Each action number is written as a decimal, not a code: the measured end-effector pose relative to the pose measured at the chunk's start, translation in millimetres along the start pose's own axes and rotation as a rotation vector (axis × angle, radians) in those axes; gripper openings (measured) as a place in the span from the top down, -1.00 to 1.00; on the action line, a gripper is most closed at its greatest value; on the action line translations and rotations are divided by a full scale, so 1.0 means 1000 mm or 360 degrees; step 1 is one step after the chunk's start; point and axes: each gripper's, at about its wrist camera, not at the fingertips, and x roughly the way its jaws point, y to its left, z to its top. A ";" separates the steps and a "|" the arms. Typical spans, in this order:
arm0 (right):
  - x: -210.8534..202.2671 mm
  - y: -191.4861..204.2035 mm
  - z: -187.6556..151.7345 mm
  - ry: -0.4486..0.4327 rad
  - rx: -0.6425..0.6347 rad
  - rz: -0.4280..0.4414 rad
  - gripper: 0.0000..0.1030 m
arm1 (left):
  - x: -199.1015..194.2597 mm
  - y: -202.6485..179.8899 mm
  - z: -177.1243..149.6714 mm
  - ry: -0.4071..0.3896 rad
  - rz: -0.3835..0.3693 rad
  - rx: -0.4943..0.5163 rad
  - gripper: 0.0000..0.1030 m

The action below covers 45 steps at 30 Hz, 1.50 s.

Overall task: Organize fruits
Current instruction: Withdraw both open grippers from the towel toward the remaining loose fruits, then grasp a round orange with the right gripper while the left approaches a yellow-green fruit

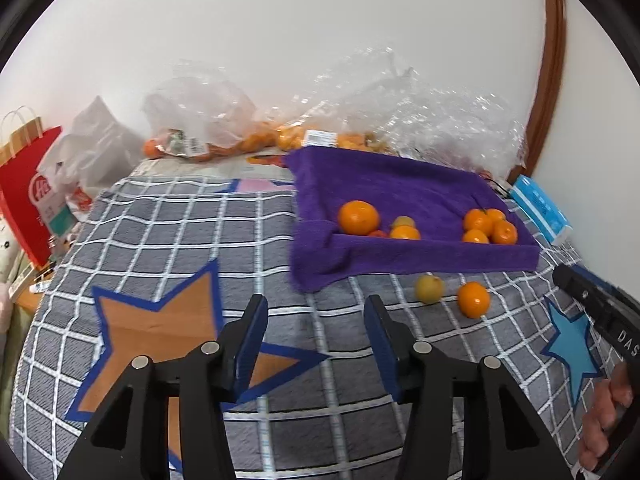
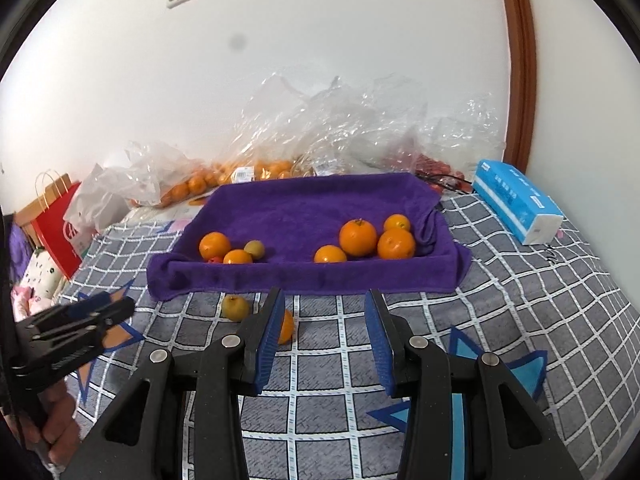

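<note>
Fuzzy matt purple terry cloth towel [image 2: 304, 216]; smooth, slightly glossy orange citrus fruits [image 2: 358, 237]; crinkly glossy clear plastic bags [image 2: 340, 120]; woven grey checked bedcover [image 1: 192, 236], matt.

I'm seeing everything relative to the towel-lined tray [image 2: 304, 280]: two clusters of fruit sitting inside it, two loose fruits [image 2: 235, 307] lying just in front, bags of fruit [image 2: 224, 176] piling up behind, tissue pack [image 2: 516, 200] sitting to its right.

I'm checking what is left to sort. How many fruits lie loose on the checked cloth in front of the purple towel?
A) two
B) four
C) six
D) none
A: only a yellow-green fruit and an orange sit on the checked cloth in front of the purple towel; the other loose fruits lie on the towel.
</note>
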 end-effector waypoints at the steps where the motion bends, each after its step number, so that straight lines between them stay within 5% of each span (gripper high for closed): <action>1: 0.003 0.002 -0.003 0.0005 0.0000 0.0009 0.20 | 0.001 0.003 -0.001 0.0004 0.0005 -0.0009 0.02; 6: 0.014 0.008 -0.010 0.0067 0.0003 0.0035 0.20 | 0.014 0.018 -0.005 0.0055 0.0044 -0.0050 0.02; 12: 0.035 0.021 -0.016 0.0185 -0.0060 0.0103 0.20 | 0.035 0.030 -0.014 0.0164 -0.0049 -0.0140 0.02; 25: 0.086 0.037 -0.018 0.0318 -0.0075 0.0111 0.25 | 0.030 0.036 -0.017 0.0124 -0.0089 -0.0222 0.05; 45: 0.084 0.026 -0.021 0.0348 -0.0059 0.0121 0.38 | 0.038 0.045 -0.018 0.0178 -0.0134 -0.0313 0.30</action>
